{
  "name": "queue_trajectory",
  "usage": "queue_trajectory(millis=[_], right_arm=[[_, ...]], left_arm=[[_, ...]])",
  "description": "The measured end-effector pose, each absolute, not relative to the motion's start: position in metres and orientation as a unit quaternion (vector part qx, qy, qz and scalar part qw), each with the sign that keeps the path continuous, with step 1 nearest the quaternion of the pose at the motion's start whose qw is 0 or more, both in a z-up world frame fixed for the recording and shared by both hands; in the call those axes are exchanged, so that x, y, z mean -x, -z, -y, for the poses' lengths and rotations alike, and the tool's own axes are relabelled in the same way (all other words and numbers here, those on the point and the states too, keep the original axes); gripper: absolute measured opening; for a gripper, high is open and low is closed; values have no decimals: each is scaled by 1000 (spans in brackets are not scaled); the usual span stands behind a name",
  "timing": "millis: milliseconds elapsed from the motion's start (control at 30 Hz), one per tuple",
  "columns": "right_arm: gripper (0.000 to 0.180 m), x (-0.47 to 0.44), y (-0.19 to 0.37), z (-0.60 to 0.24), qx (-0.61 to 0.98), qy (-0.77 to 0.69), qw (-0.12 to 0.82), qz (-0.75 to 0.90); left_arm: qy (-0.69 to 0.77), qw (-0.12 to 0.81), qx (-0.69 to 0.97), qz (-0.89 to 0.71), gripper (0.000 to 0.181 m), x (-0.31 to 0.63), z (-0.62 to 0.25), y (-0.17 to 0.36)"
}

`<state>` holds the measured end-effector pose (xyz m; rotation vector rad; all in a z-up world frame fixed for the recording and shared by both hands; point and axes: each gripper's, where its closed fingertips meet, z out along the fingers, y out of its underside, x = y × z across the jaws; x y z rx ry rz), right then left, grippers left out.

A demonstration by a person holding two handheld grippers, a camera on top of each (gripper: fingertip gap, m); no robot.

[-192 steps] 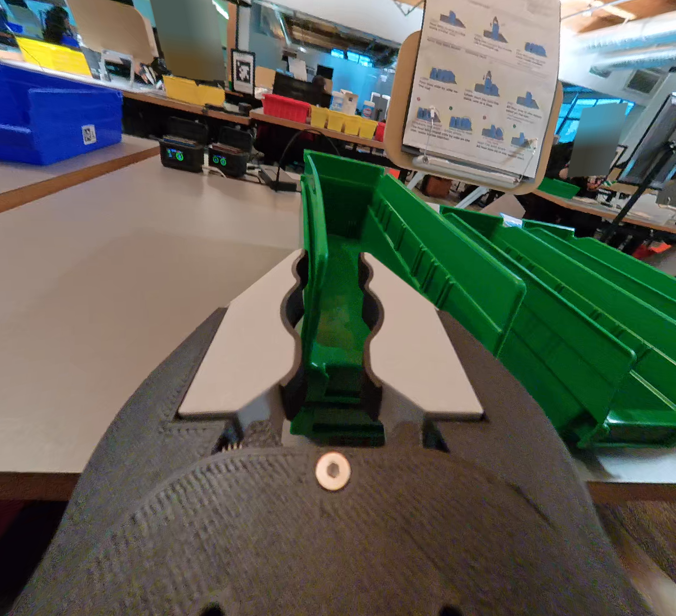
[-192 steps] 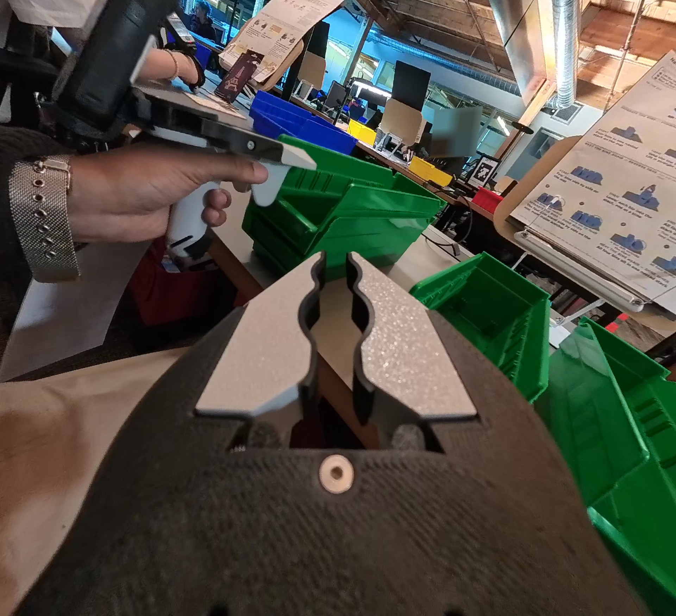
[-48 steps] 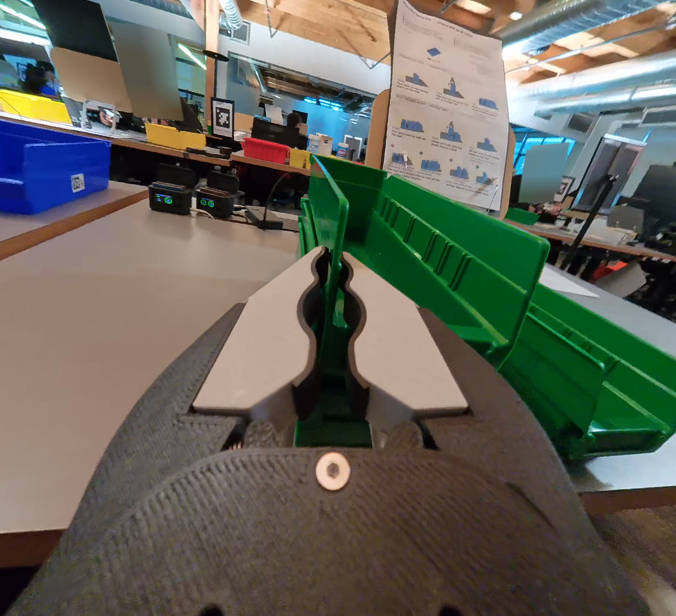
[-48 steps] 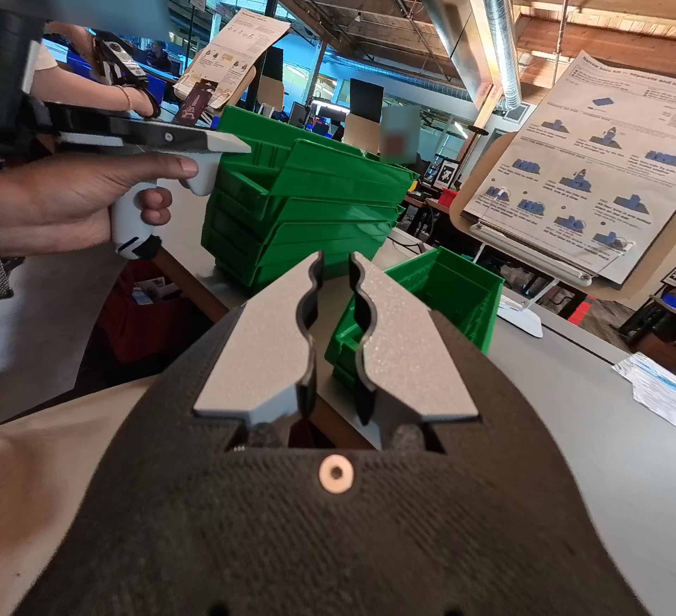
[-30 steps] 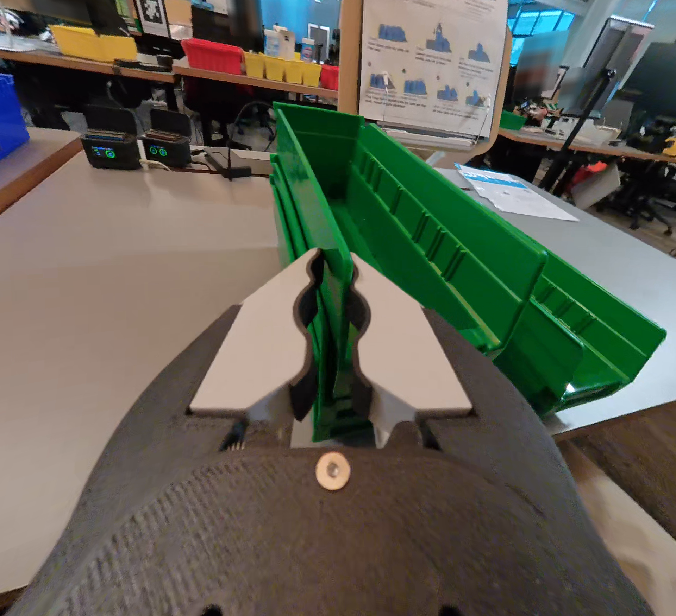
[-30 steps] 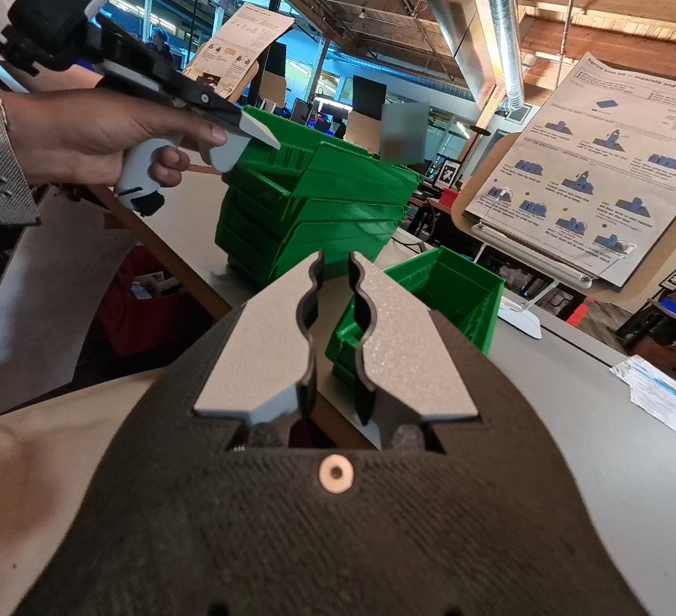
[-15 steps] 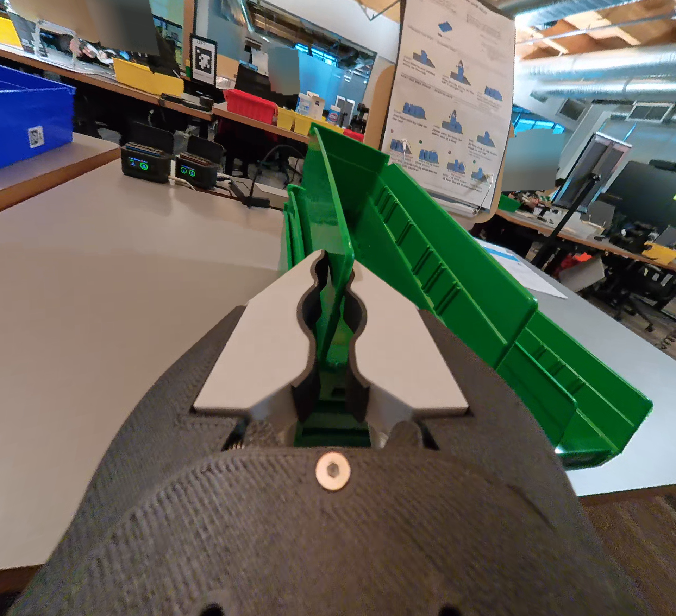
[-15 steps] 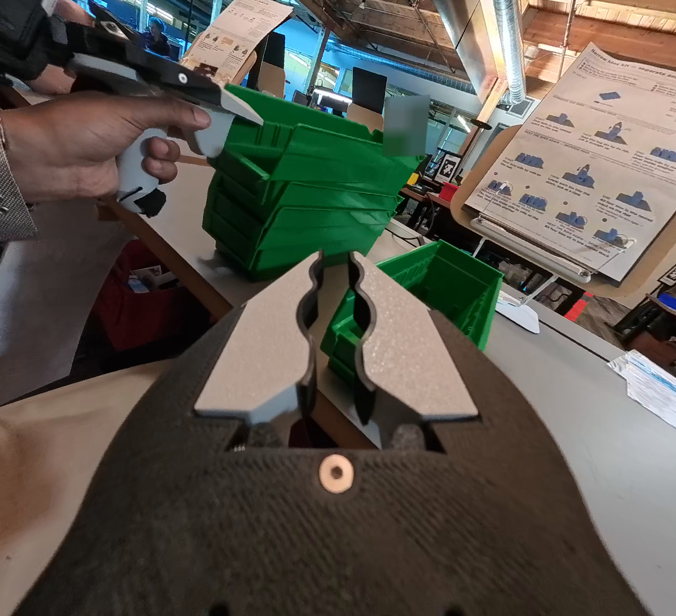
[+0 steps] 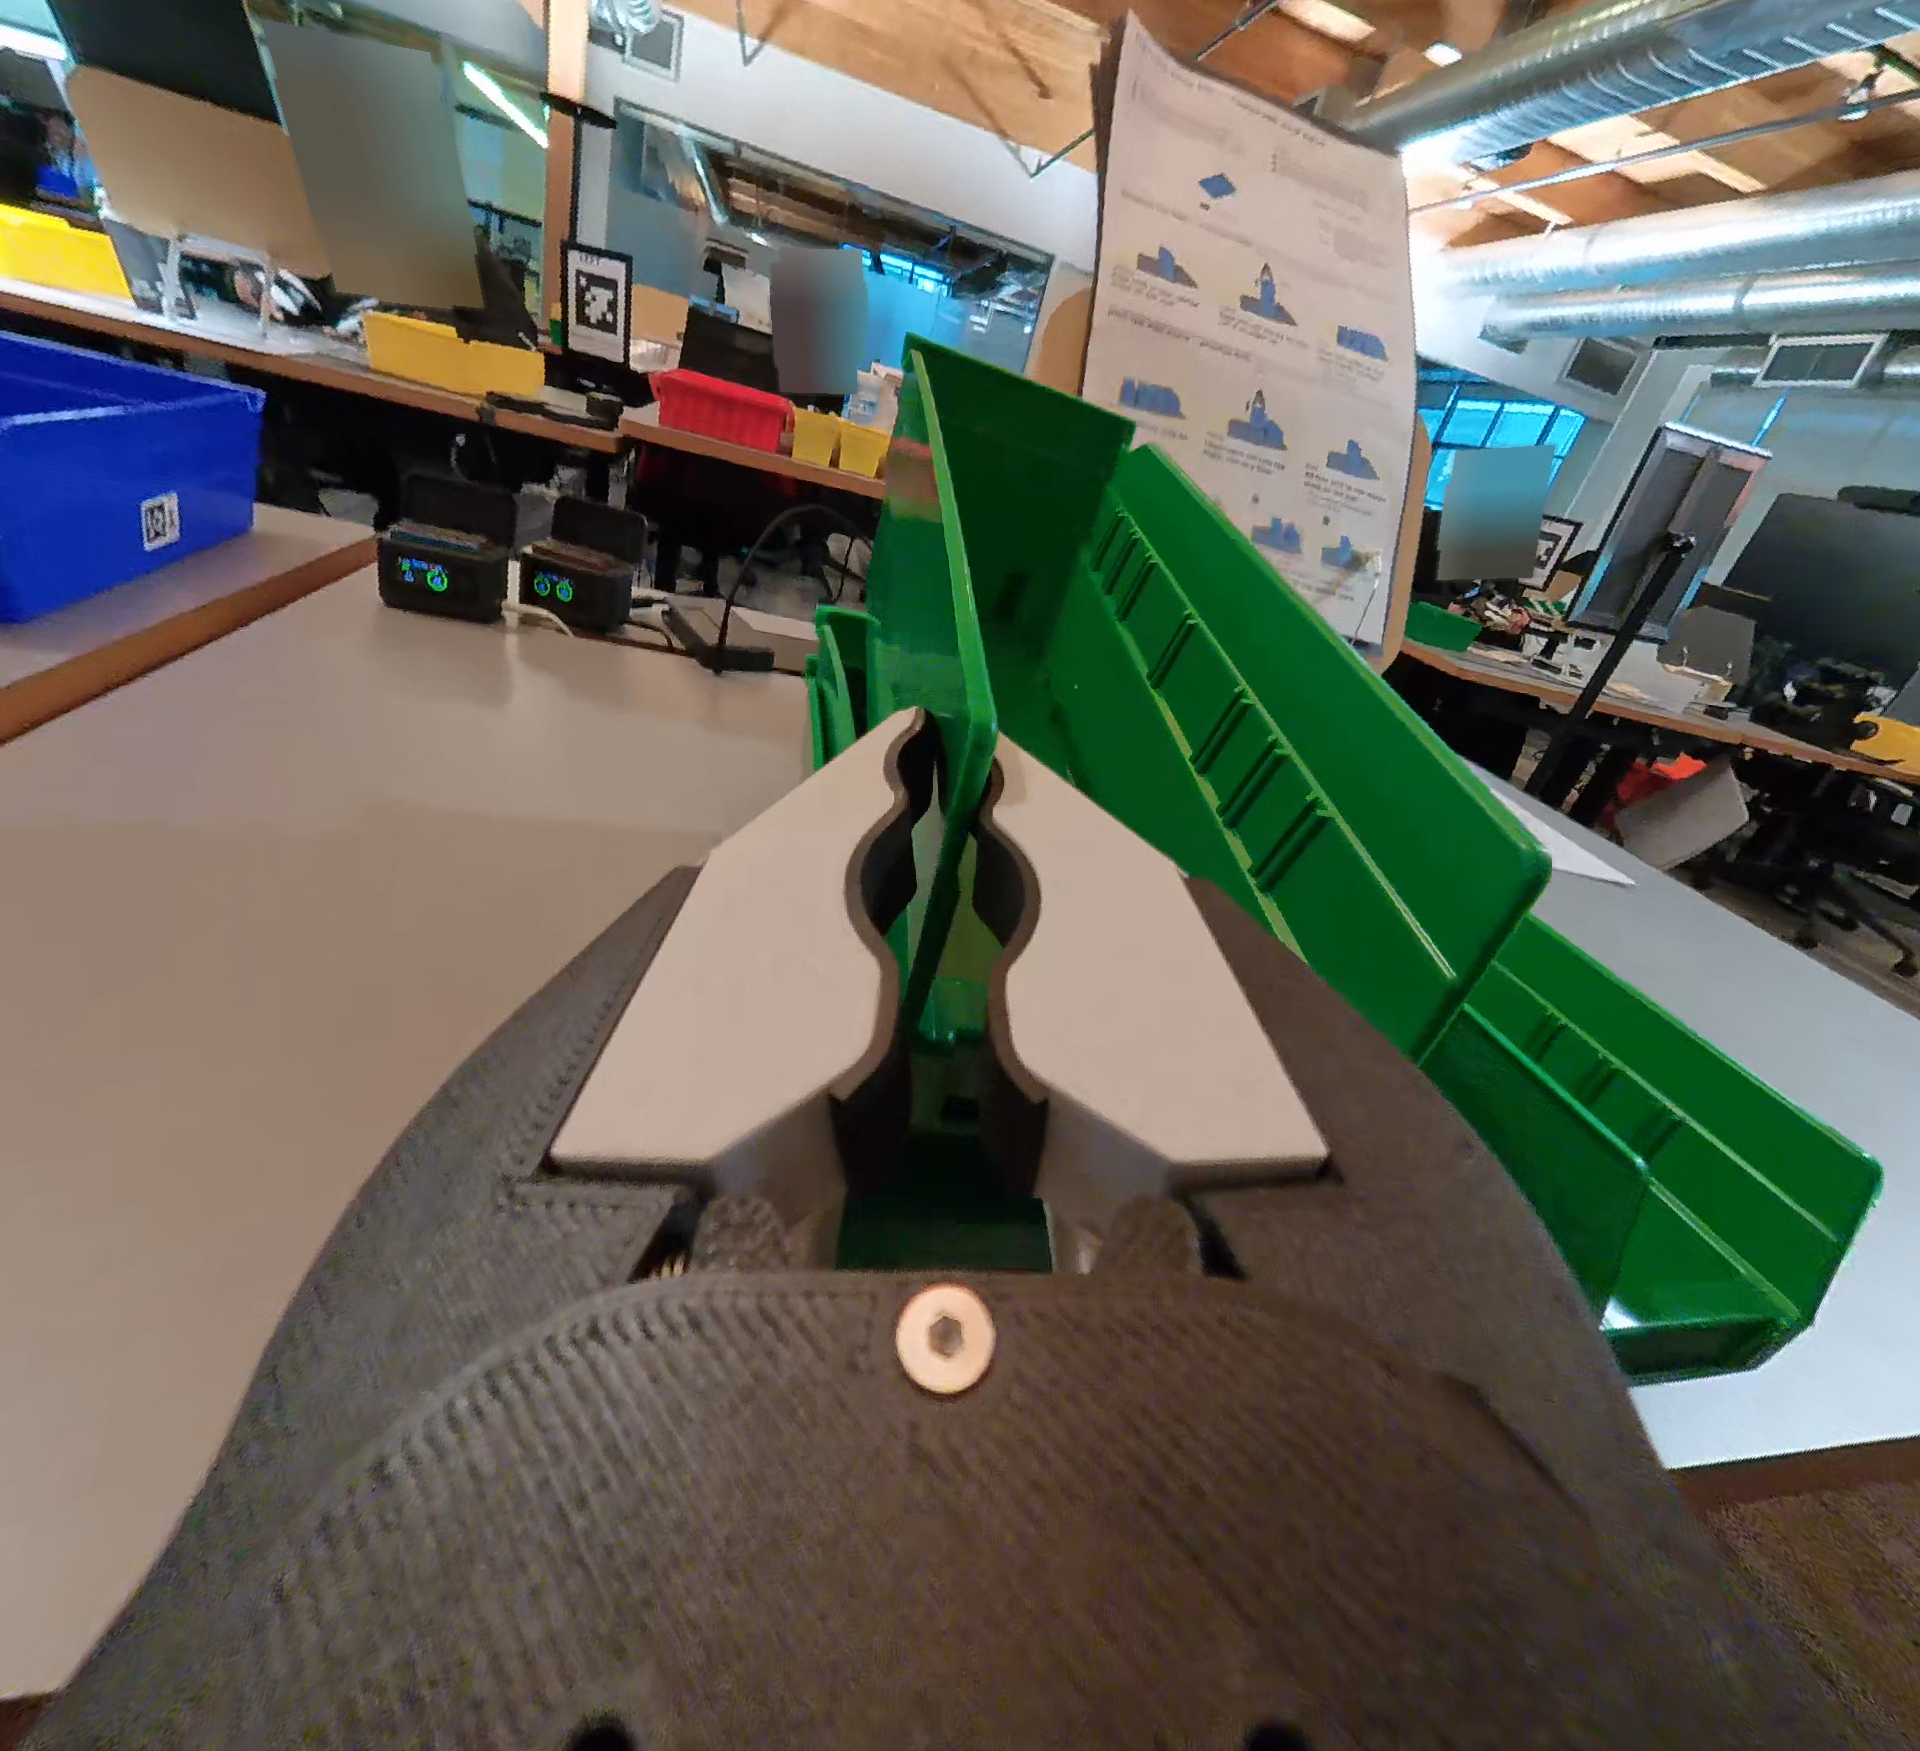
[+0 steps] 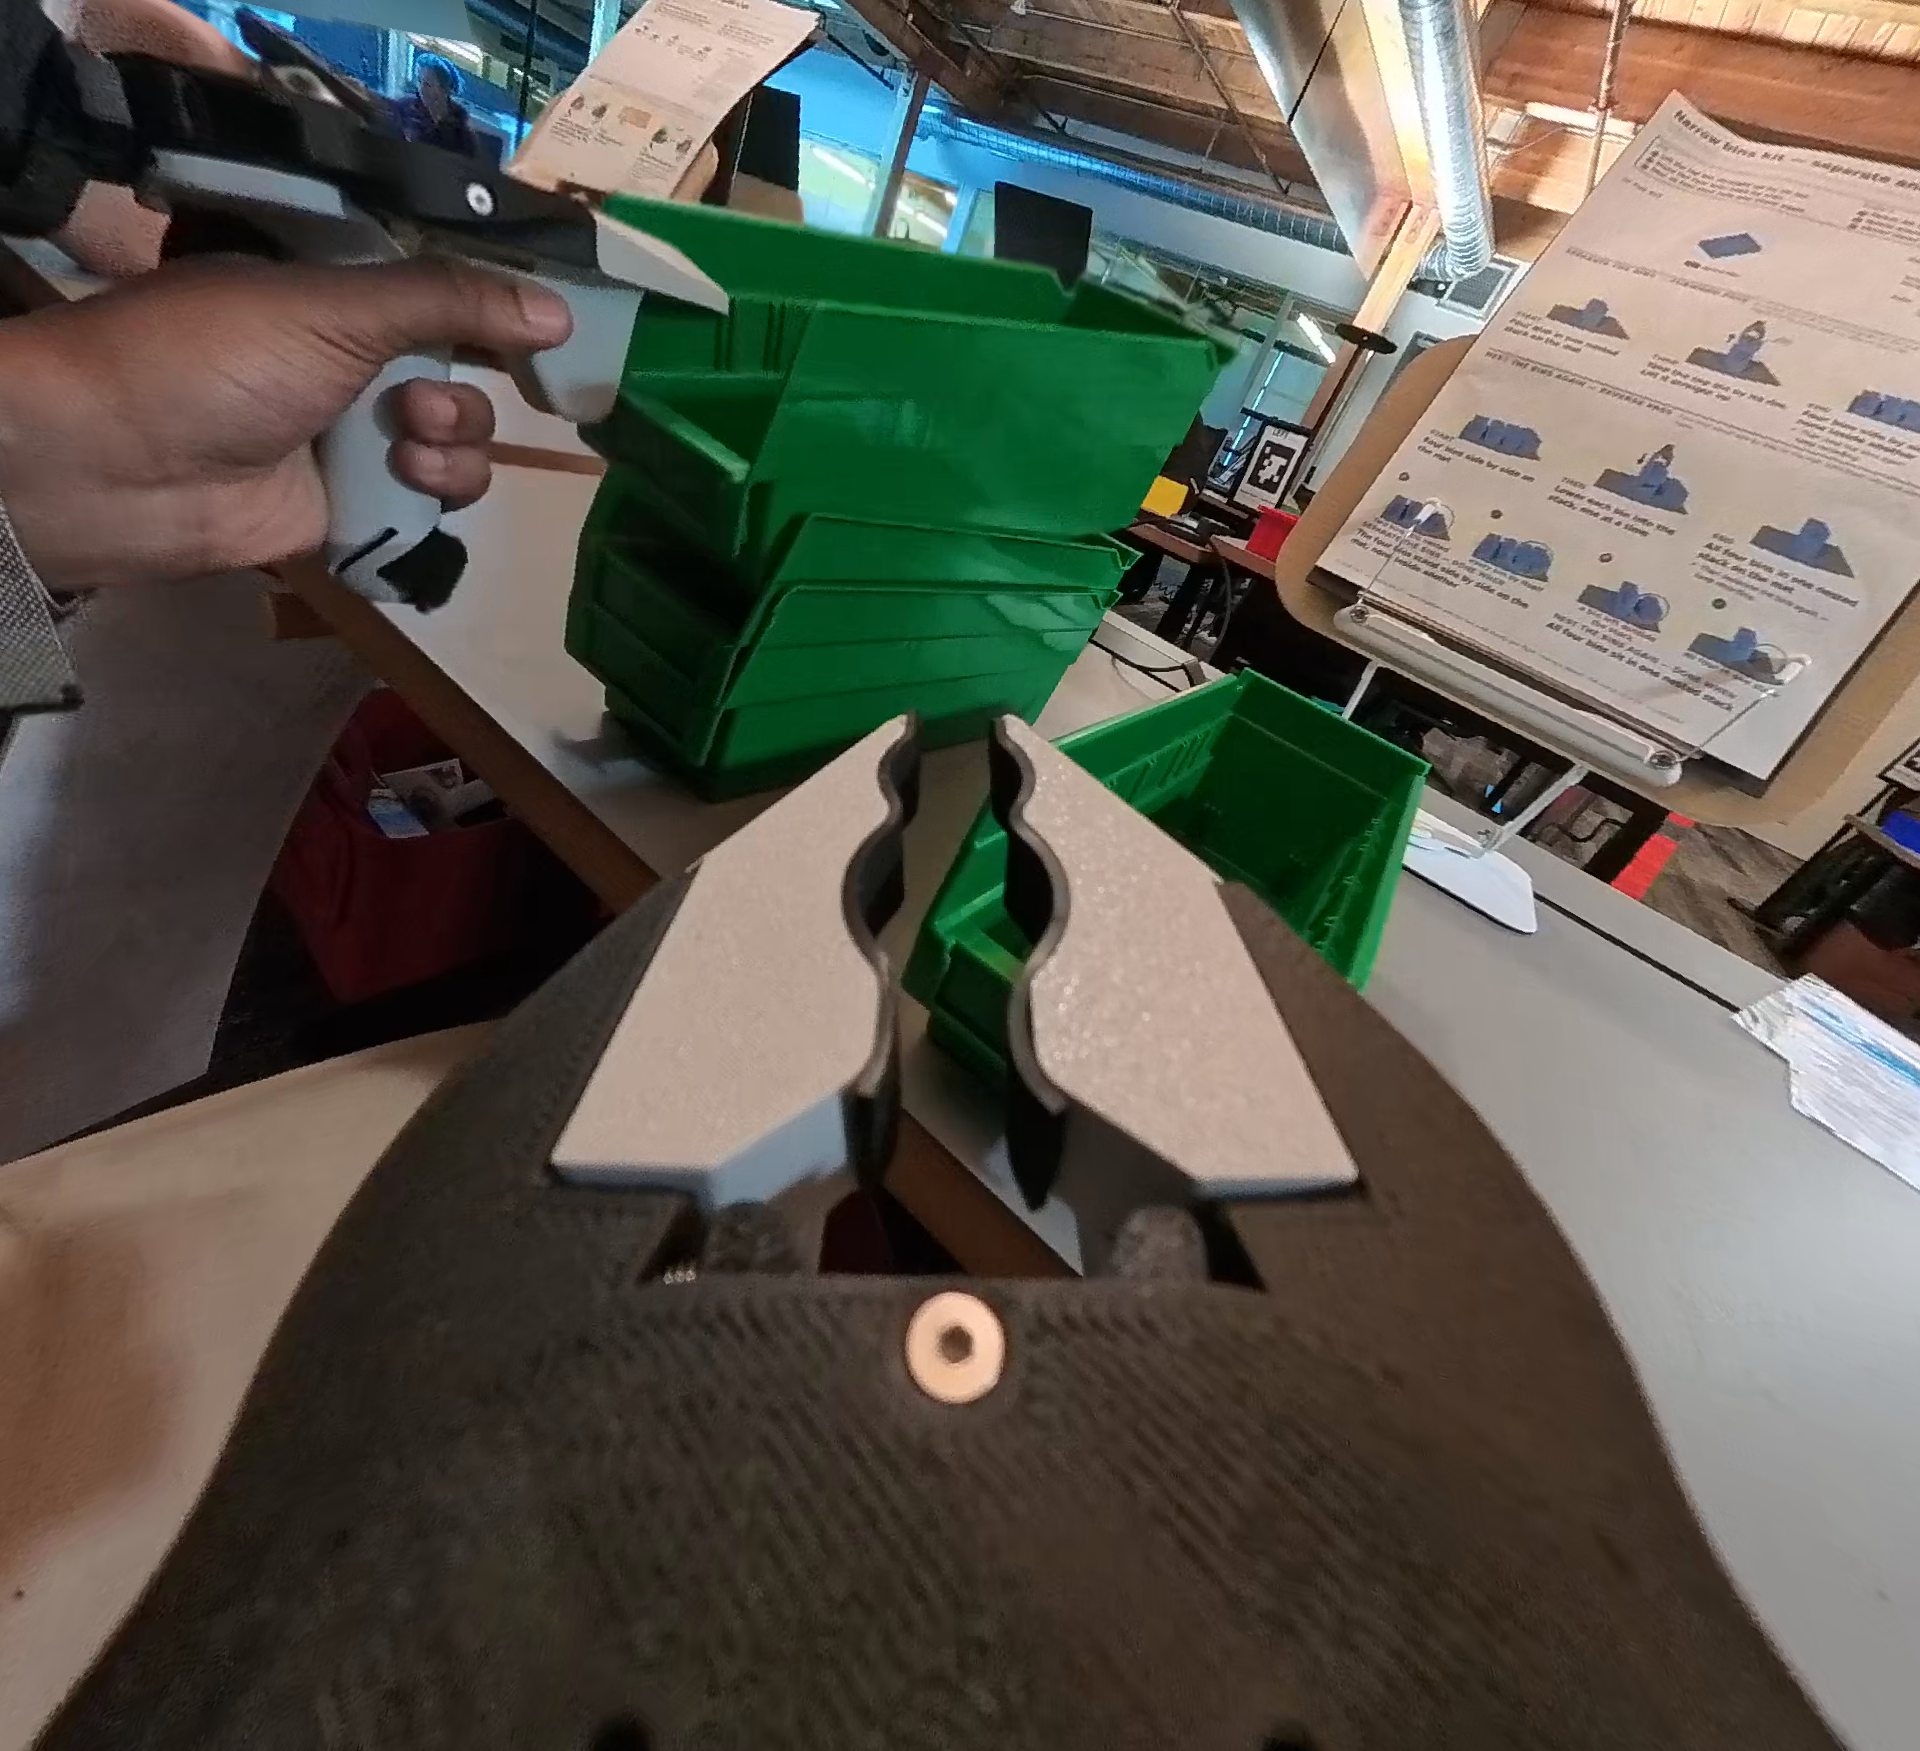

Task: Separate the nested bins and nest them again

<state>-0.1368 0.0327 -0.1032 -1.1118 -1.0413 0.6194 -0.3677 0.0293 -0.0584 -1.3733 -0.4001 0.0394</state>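
Several green bins sit on the grey table (image 10: 1662,1234): the nested stack (image 10: 862,621) near its edge is largest, a separated bin (image 10: 1226,828) lies just beside it. My left gripper (image 9: 948,828) is clamped on the side wall of the top bin (image 9: 1226,745), which tilts up out of the stack (its far end seems to rest inside). My right gripper (image 10: 951,828) holds nothing, its fingers only narrowly parted. I judge this the separating step; next I should lift the bin clear, steadying the stack.
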Motion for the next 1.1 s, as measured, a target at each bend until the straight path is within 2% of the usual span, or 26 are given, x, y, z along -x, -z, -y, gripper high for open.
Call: queue_trajectory(millis=[767, 1100], right_arm=[[11, 139, 104, -28, 491, -274, 680, 470], [11, 140, 105, -29, 491, -274, 679, 471]], left_arm=[[26, 753, 633, 178, 10, 370, -39, 61], [-45, 766, 627, 136, 12, 365, -34, 45]])
